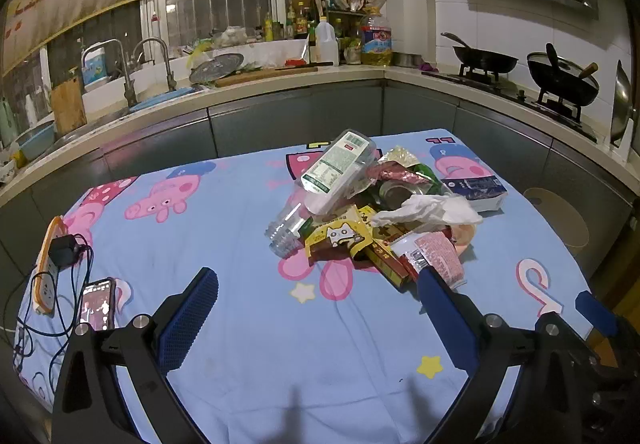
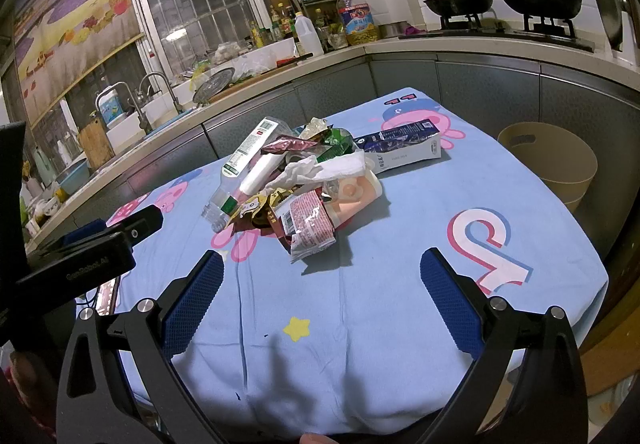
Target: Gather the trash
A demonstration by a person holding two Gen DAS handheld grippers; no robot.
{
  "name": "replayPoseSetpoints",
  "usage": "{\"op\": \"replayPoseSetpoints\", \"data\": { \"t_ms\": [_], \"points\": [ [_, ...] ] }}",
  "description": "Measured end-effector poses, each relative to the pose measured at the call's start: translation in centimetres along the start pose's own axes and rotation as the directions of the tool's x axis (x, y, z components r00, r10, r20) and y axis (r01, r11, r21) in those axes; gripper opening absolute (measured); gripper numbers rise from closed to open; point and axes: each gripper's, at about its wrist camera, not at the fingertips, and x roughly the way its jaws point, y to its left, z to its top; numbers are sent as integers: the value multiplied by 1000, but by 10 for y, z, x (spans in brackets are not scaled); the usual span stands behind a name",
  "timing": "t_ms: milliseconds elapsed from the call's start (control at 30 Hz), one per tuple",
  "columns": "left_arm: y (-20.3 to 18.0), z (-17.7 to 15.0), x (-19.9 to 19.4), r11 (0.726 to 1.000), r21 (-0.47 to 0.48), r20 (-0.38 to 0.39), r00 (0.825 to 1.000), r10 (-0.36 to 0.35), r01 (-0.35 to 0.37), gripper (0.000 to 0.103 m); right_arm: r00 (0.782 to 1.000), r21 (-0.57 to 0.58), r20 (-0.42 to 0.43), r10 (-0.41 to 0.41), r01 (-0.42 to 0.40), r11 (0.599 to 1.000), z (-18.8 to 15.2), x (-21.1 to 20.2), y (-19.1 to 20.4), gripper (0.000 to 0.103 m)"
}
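**Blue cloth, trash heaped at the far middle**

Plastic and foil trash pile sits on the cartoon-print blue tablecloth. Its clear plastic bottle slants, long axis running near-left to far-right. Left gripper and right gripper both gape wide, empty, short of the pile. Bare cloth lies between. A beige round bin stands off the table's right edge.

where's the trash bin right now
The tan bin stands on the floor past the table's right edge in the right wrist view, below the stove counter, just right of the milk carton.
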Motion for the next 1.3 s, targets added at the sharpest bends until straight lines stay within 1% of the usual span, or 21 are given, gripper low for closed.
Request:
{"op": "replayPoseSetpoints", "data": {
  "t_ms": [467, 767, 933, 1067, 1167, 1233, 1300],
  "points": [
    [1, -1, -3, 1000, 0, -1, 1000, -3, 3, 99, 1000, 0, 1, -1, 1, 1000, 0, 0, 0, 97],
    [3, -4, 2, 1000, -18, -19, 1000, -5, 5, 99, 1000, 1, 1, -4, 4, 1000, -1, -1, 0, 97],
    [3, -6, 4, 1000, -22, -30, 1000, 2, -2, 99, 999, -12, -18, -30, 30, 999, -1, -2, 5, 97],
    [4, -10, 4, 999, -34, -40, 999, 1, -3, 99, 1000, 21, -22, -7, 7, 1000, -6, -4, -3, 97],
    [3, -14, 3, 1000, -24, -44, 999, 8, -9, 99, 998, 41, -26, 50, -48, 998, -7, -4, -4, 97],
    [3, -15, 2, 1000, -28, -43, 999, 9, -11, 99, 998, 46, -25, 55, -54, 998, -7, -5, -1, 97],
    [4, -16, 0, 999, -33, -42, 999, 10, -11, 99, 996, 45, -23, 88, -87, 995, -7, -6, 0, 97]
  ]
}}
